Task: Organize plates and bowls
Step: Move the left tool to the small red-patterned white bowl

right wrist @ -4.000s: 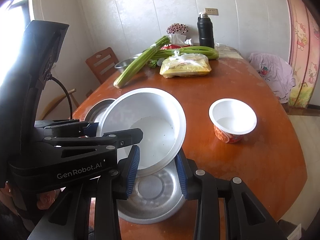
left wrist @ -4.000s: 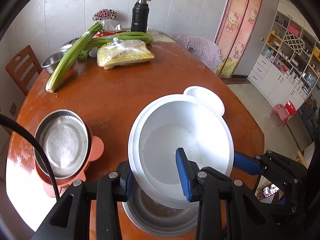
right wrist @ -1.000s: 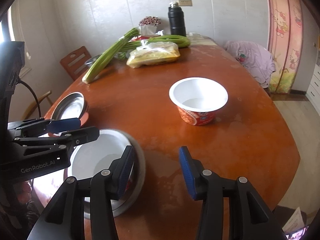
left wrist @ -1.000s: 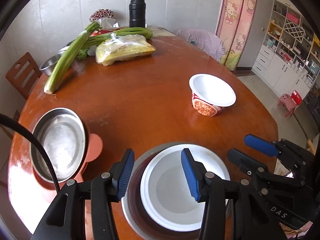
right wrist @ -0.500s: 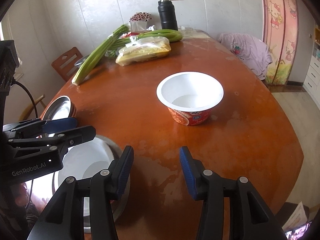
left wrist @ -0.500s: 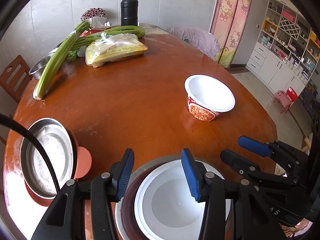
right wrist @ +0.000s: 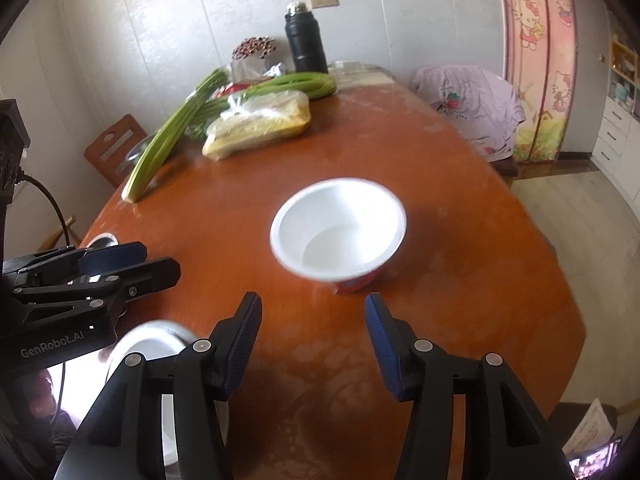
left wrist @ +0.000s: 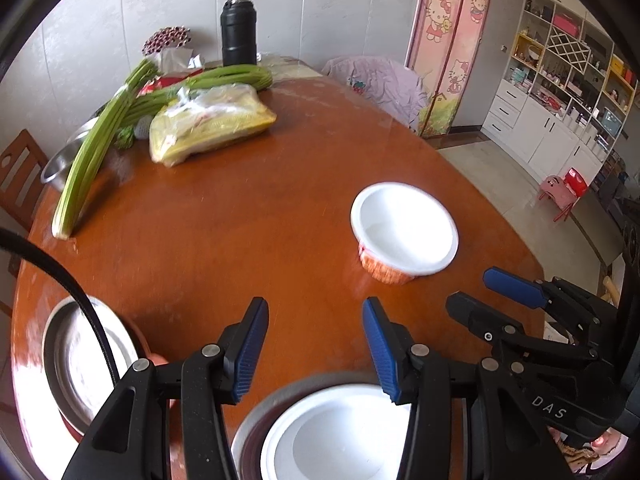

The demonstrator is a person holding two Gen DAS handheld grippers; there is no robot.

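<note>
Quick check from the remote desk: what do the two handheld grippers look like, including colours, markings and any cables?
Both are matte black plastic with silver rivets and blue ribbed finger pads. The left gripper carries white "GenRobot.AI" lettering on its side, seen from the right wrist camera, and a black cable curves past it. The right gripper shows white letters "DAS" on its body in the left wrist camera. No sleeves are visible.

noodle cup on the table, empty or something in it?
Empty. The noodle cup stands upright on the table, and both wrist views show only bare white inside.
</note>
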